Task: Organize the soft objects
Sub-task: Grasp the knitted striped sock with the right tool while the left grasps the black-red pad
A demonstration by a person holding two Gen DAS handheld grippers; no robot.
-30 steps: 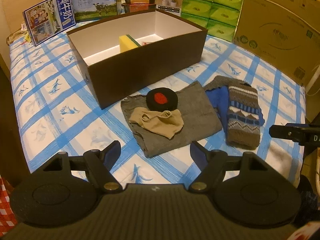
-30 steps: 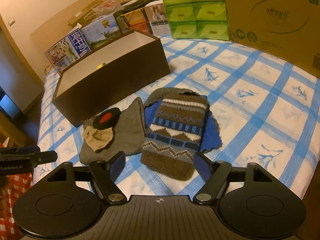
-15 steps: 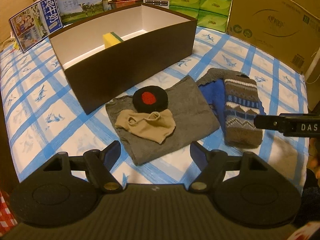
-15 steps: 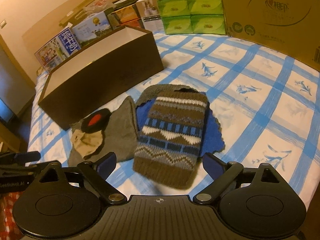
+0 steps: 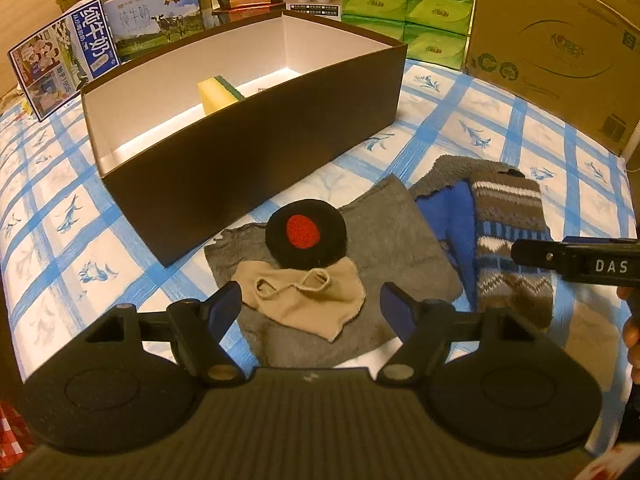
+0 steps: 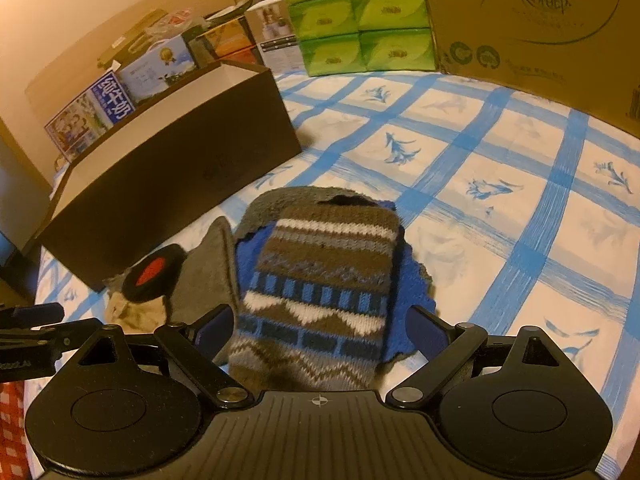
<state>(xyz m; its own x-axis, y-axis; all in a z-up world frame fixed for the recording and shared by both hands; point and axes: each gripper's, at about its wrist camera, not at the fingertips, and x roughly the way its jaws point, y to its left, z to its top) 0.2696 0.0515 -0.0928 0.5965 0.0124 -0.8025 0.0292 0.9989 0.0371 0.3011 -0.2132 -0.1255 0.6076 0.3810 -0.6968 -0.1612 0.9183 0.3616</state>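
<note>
A beige sock point(image 5: 308, 300) lies on a grey cloth point(image 5: 384, 232) next to a black round pad with a red centre point(image 5: 306, 232). My left gripper point(image 5: 310, 306) is open, its fingers on either side of the beige sock. A brown and blue patterned knit piece point(image 6: 320, 292) lies over a blue cloth point(image 6: 412, 292). My right gripper point(image 6: 320, 328) is open and straddles the knit piece's near end; it also shows in the left wrist view point(image 5: 576, 264). A dark brown open box point(image 5: 248, 136) holds a yellow sponge point(image 5: 218, 94).
Everything rests on a blue-checked sheet point(image 6: 500, 184). Green tissue packs point(image 5: 404, 8), a large cardboard carton point(image 5: 560, 48) and milk boxes point(image 5: 64, 64) line the far edge behind the box. A red-checked cloth point(image 6: 12, 420) shows at the lower left.
Both grippers have moved forward and down. The left now brackets the beige sock, the right has opened wider around the knit piece's near end.
</note>
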